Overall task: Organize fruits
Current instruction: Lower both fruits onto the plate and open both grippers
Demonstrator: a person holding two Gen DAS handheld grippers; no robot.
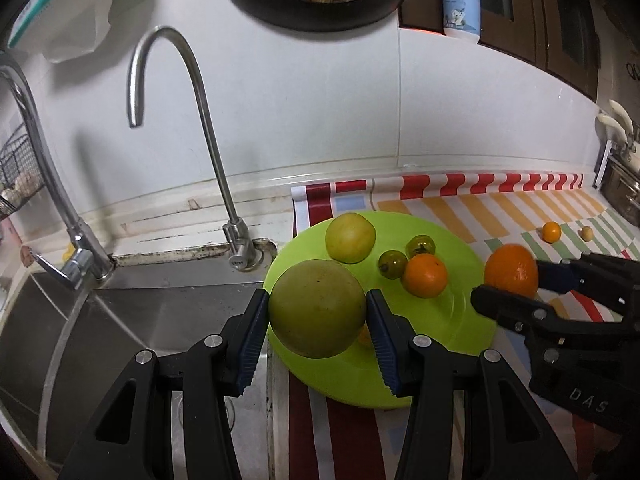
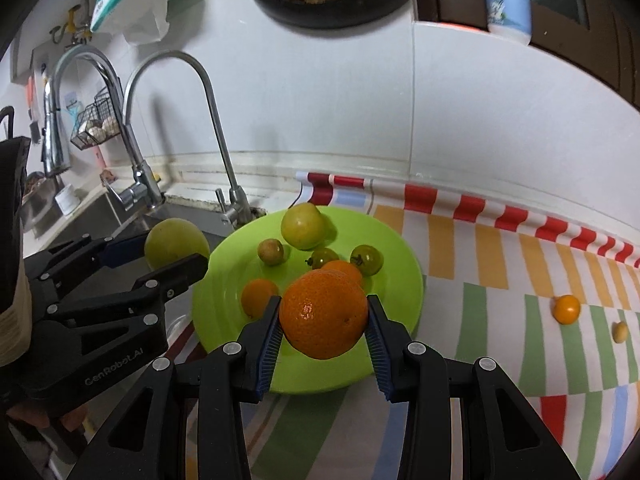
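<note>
Below, both hand-held black two-finger grippers with blue ribbed pads point obliquely down over a round lime-green plastic plate (image 1: 460, 320) that lies on a striped multicoloured mat (image 2: 500, 280) beside a stainless-steel sink (image 1: 120, 320). Left gripper (image 1: 318, 314): jaws partly closed, pads pressed on either side of a large round pale-green fruit (image 1: 318, 308), which is held above the plate's left rim, next to the sink edge. Right gripper (image 2: 323, 322): jaws likewise partly closed, pads clamped on a large round orange (image 2: 323, 314) with a glossy, dimpled skin, held above the near half of the plate. In the right wrist view a person's fingertips (image 2: 60, 420) show under the left gripper's body. Resting on the plate: a yellow-green round fruit (image 2: 303, 226) near the far rim, two small dark-green tomatoes (image 2: 367, 260), a small dull reddish-green fruit (image 2: 271, 252) and two smaller oranges (image 2: 258, 296), one largely hidden behind the held orange. Off the plate, well to the right on the mat, lie a small orange fruit (image 2: 567, 309) and, just beside it, a tiny pale-yellow fruit (image 2: 620, 332). Two curved steel taps (image 1: 180, 120) stand behind the sink.
</note>
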